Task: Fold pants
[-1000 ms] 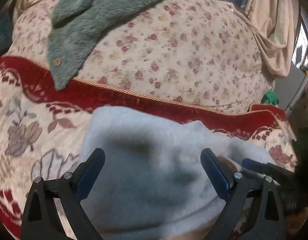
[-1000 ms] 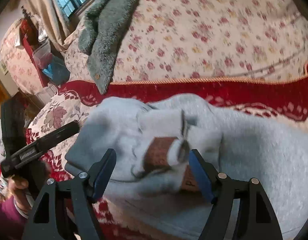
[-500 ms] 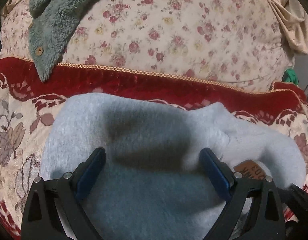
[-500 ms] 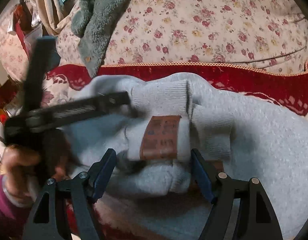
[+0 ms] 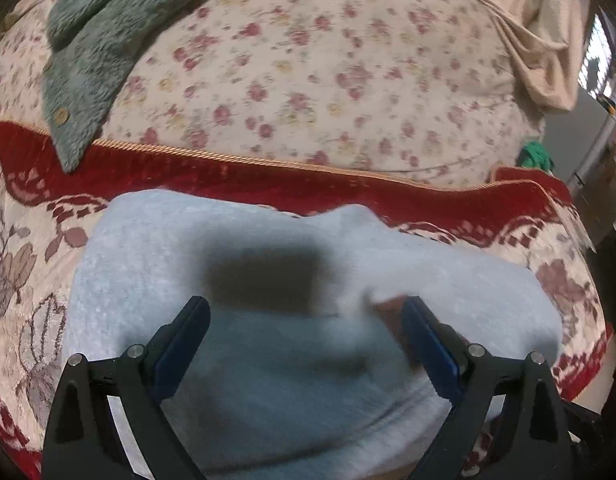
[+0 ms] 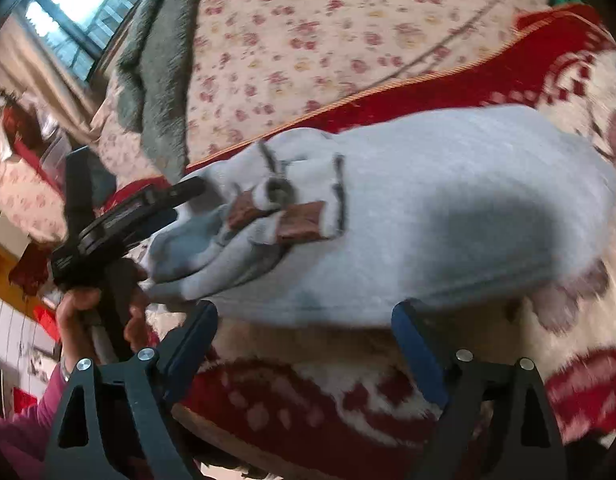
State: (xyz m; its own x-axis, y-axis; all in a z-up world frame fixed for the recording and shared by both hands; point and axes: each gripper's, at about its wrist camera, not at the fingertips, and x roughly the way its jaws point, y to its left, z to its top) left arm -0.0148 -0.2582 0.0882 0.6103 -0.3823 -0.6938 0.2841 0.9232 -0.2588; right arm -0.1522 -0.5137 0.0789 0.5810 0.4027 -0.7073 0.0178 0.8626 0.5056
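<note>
Lying bundled on the red-bordered floral blanket point(image 5: 267, 188), the grey sweatpants point(image 6: 448, 208) run long axis left-right, waistband with brown patch point(image 6: 299, 226) toward the left gripper point(image 5: 303, 344). Both it and the right gripper point(image 6: 303, 340) hover with jaws wide, holding nothing, probably so the fold settles. A green fleece garment point(image 5: 91, 52) lies beyond.

Folded pants point(image 5: 291, 320) on the blanket point(image 5: 27, 280); floral bedding point(image 5: 328, 80) behind, fleece garment point(image 5: 91, 40) draped over its left side; left tongs point(image 6: 167, 204) left of pants.
</note>
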